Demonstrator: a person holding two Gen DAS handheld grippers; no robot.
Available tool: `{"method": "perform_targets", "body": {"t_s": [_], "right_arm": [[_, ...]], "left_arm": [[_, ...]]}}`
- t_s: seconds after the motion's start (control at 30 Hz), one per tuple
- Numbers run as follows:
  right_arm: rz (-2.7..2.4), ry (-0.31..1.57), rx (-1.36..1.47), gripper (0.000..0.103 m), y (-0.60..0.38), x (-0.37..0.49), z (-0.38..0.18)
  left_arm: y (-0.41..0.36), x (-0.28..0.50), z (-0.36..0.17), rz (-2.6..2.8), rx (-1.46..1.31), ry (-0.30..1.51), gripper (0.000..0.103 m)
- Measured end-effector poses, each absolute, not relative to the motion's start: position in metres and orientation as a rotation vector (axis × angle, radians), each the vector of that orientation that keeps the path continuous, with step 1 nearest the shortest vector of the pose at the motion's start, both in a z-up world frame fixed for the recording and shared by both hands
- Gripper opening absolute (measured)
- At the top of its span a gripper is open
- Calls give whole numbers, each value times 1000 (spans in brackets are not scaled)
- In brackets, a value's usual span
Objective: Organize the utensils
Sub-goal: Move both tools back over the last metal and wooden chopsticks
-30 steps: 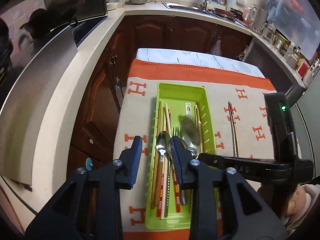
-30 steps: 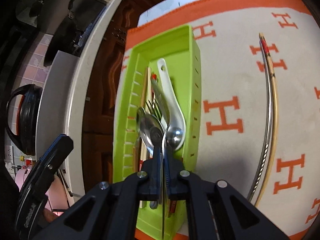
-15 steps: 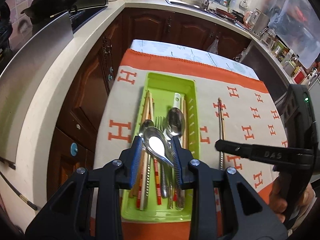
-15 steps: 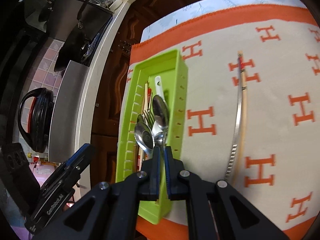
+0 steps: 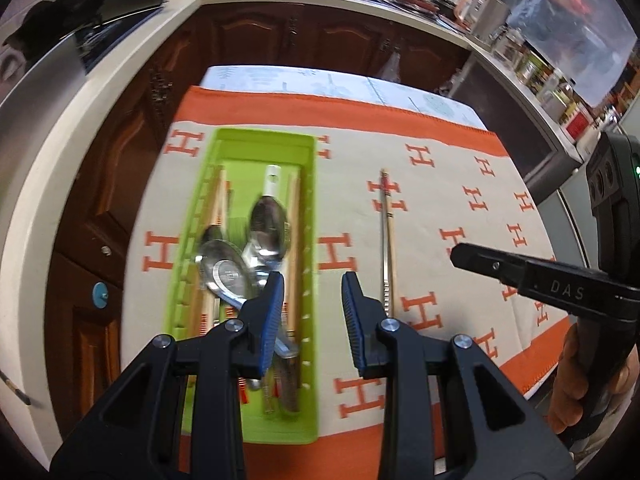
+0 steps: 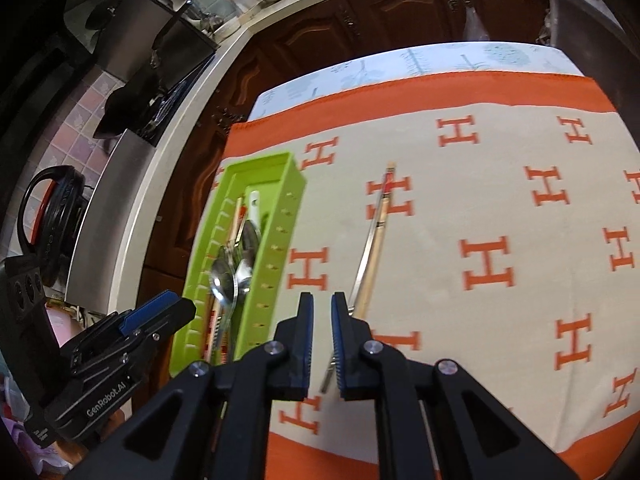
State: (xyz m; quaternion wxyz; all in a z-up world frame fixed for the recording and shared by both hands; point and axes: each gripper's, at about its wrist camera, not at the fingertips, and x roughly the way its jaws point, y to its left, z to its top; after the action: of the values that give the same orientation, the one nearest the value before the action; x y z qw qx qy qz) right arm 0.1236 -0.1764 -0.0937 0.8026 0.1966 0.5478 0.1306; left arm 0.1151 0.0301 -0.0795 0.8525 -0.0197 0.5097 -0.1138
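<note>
A green utensil tray (image 5: pixel 313 200) lies on the left of the orange-and-cream cloth, holding metal spoons (image 5: pixel 267 222), a white spoon and several chopsticks. A loose pair of chopsticks (image 5: pixel 386 240) lies on the cloth to its right. My left gripper (image 5: pixel 312 284) hangs open and empty over the tray's right wall. In the right wrist view, my right gripper (image 6: pixel 322 302) has a narrow empty gap between its pads. It sits just left of the near end of the loose chopsticks (image 6: pixel 372 248) and right of the tray (image 6: pixel 280 240). The left gripper (image 6: pixel 160 312) shows at lower left.
The cloth-covered table (image 6: pixel 500 200) stands in front of dark wood cabinets (image 5: pixel 280 40) and a pale counter (image 5: pixel 80 128) curving round the left. A hand (image 5: pixel 568 392) grips the right tool at far right. Bare cloth stretches right of the loose chopsticks.
My right gripper has let go of the metal spoon, which now lies in the tray, and has moved right towards the loose chopsticks. My left gripper has shifted right, still open.
</note>
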Motion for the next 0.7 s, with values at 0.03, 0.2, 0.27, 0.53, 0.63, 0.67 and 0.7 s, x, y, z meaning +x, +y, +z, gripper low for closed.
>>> {"method": "perform_targets", "body": {"t_s": [0.03, 0.2, 0.27, 0.53, 0.63, 0.67, 0.7], "right_arm": [[275, 1174, 421, 9, -180, 124, -95], [251, 1174, 418, 9, -197, 127, -99], [240, 1171, 412, 9, -203, 127, -101], [220, 1205, 433, 9, -223, 129, -121], [218, 1211, 442, 9, -228, 129, -127], [218, 1213, 446, 9, -230, 129, -128], [218, 1215, 450, 9, -232, 129, -130]], "left_arm": [[23, 116, -81, -248, -32, 1078, 26], [1, 127, -92, -280, -23, 1115, 26], [-9, 133, -99, -294, -25, 1137, 26], [-40, 158, -134, -355, -26, 1208, 26], [-52, 165, -150, -366, -3, 1236, 26], [-56, 167, -155, -363, 8, 1245, 26], [-58, 169, -160, -361, 15, 1252, 26]]}}
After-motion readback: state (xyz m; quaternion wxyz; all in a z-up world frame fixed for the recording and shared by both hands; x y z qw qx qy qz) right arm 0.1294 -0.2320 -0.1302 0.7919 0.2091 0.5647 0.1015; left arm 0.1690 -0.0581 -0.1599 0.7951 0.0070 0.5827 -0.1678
